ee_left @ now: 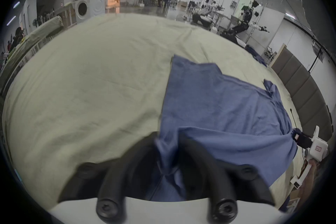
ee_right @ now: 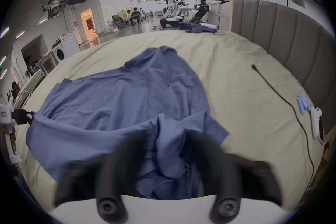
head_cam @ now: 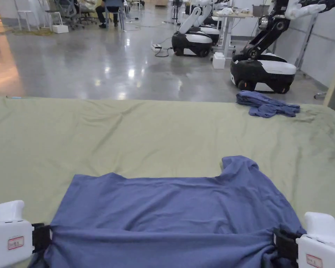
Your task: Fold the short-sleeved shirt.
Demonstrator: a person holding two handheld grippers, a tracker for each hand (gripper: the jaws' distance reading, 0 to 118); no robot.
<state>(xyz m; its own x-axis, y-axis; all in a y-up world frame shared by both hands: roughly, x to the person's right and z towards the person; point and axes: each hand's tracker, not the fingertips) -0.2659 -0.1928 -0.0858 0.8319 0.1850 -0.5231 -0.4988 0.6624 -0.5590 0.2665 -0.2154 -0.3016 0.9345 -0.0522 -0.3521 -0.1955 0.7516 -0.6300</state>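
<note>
The blue short-sleeved shirt (head_cam: 173, 213) is spread pretty flat on the near side of the bed, one sleeve poking out at the far right and the near edge bunched up and wrinkly. That edge is pinched at both ends, the left gripper (head_cam: 42, 238) and the right gripper (head_cam: 281, 244) each clamped on fabric and held low. Farther off, a second blue garment (head_cam: 266, 104) is crumpled at the far right edge of the olive bed sheet (head_cam: 146, 132), with wheeled robots (head_cam: 262, 69) parked on the shiny floor beyond.
</note>
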